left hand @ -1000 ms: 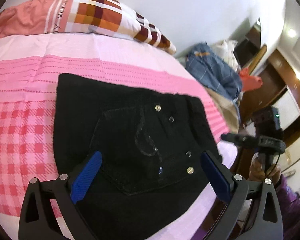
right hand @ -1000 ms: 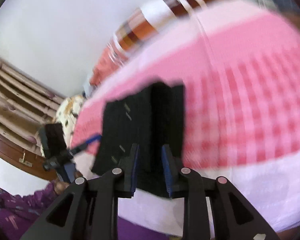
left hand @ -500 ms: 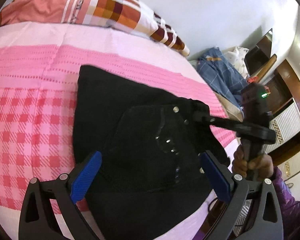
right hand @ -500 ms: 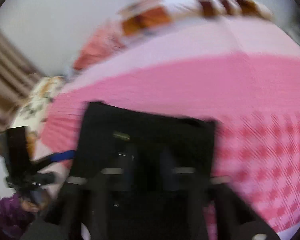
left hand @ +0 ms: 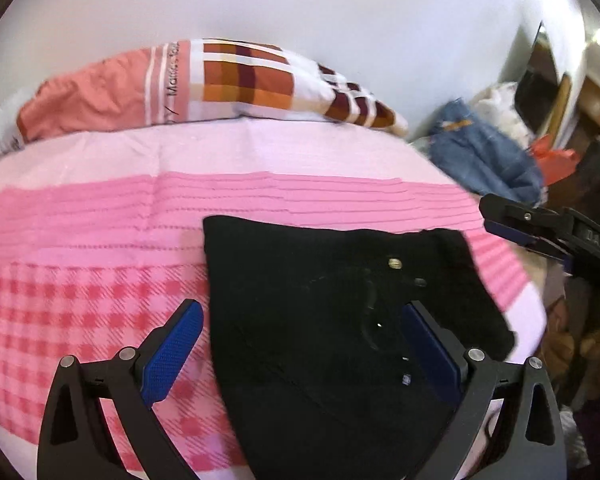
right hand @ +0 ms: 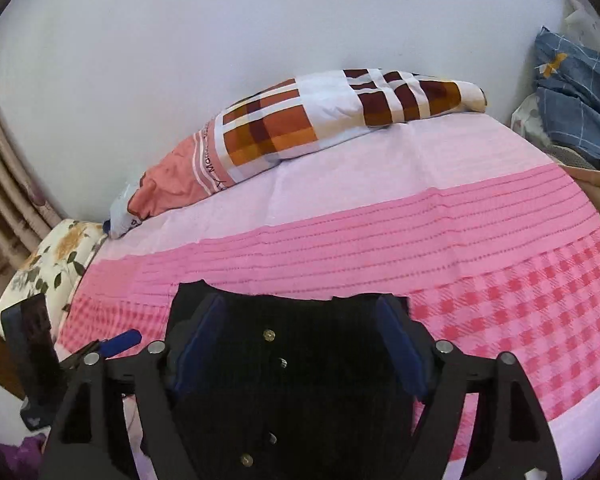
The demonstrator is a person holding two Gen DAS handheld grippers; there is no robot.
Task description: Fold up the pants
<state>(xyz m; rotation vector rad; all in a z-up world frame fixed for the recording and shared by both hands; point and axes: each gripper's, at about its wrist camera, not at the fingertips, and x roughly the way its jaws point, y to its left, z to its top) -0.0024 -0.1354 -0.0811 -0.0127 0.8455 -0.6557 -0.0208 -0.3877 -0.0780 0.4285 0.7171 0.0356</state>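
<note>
At the lower left of the left wrist view the left claw [left hand: 300, 344] is hanging released, its pads straddling the near edge of the black pants [left hand: 340, 320], which are lying folded into a compact block at lower centre on the pink bed [left hand: 80, 280]. At the right edge the right claw [left hand: 512, 228] is drawing away; a second ago it was clenched on the cloth, and now it is hovering released over the pants [right hand: 300, 380], so the fold looks essentially finished.
</note>
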